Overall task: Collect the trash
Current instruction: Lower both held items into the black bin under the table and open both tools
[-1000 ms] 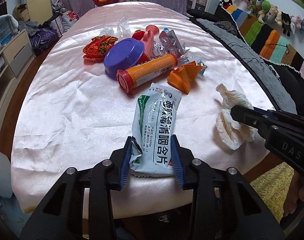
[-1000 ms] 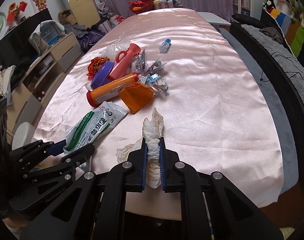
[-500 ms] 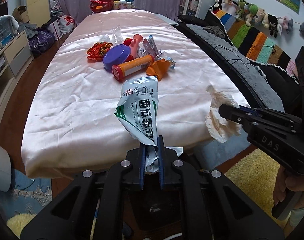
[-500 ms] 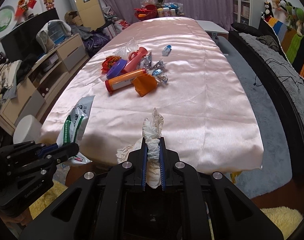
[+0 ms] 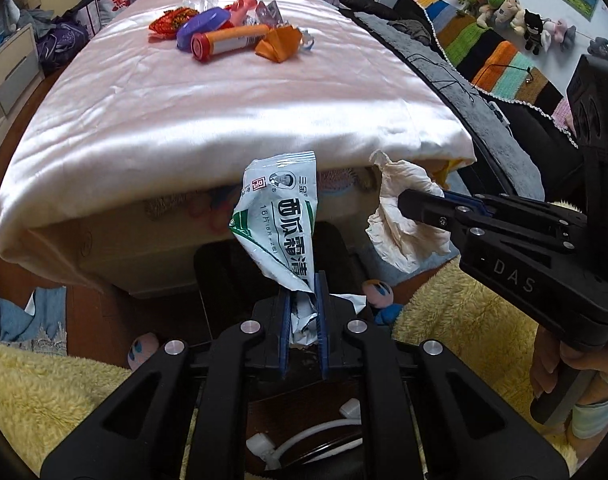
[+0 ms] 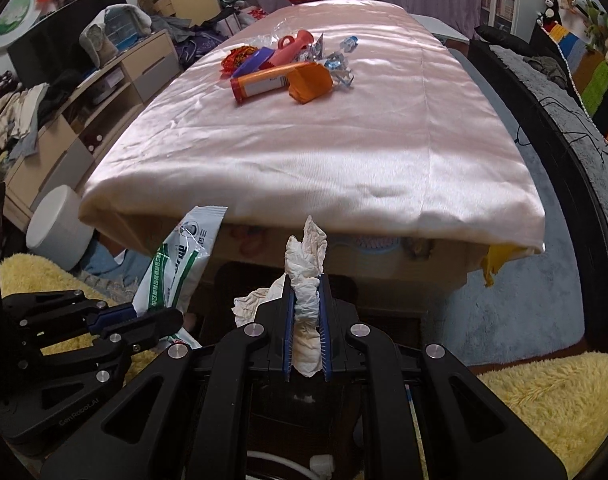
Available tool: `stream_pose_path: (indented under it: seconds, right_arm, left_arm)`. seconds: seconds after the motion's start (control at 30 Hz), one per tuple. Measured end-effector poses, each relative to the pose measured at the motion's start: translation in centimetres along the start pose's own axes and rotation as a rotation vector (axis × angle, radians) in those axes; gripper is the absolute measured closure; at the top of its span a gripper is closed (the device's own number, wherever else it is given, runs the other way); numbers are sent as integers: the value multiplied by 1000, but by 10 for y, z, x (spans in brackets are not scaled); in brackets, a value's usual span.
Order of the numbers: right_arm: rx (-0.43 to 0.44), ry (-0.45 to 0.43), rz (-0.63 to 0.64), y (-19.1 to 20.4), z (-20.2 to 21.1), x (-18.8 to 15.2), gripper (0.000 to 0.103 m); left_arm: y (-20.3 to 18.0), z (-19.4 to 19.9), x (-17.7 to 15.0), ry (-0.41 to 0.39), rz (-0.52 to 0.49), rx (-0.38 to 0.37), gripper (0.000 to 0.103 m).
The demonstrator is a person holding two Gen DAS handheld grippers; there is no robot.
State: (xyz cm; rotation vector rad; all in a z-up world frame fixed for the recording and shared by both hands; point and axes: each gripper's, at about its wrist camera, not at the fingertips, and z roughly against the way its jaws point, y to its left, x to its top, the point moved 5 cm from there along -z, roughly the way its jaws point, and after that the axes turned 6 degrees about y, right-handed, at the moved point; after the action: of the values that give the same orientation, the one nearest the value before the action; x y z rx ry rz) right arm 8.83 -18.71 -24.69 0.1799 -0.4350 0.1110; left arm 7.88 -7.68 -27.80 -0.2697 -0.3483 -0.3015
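left tongs (image 5: pixel 302 312) clenched on packet (image 5: pixel 278 216), right tongs (image 6: pixel 307 312) on tissue (image 6: pixel 305 276); both now lifted clear of worktop (image 6: pixel 304 152); remaining pile (image 6: pixel 284 68) awaits collection.

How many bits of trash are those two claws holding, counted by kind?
Sachet, in the left gripper: 1
Tissue, in the right gripper: 1
Total: 2
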Motion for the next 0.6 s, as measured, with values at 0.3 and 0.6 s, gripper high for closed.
stream_pose_path:
  seconds: [0.3, 0.6]
  right_arm:
    - [30, 128, -41, -6, -43, -26, 91]
    - [66, 203, -58, -3, -64, -35, 87]
  left_arm:
    - [6, -37, -20, 108, 42, -33, 93]
    - [15, -57, -26, 170, 67, -24, 89]
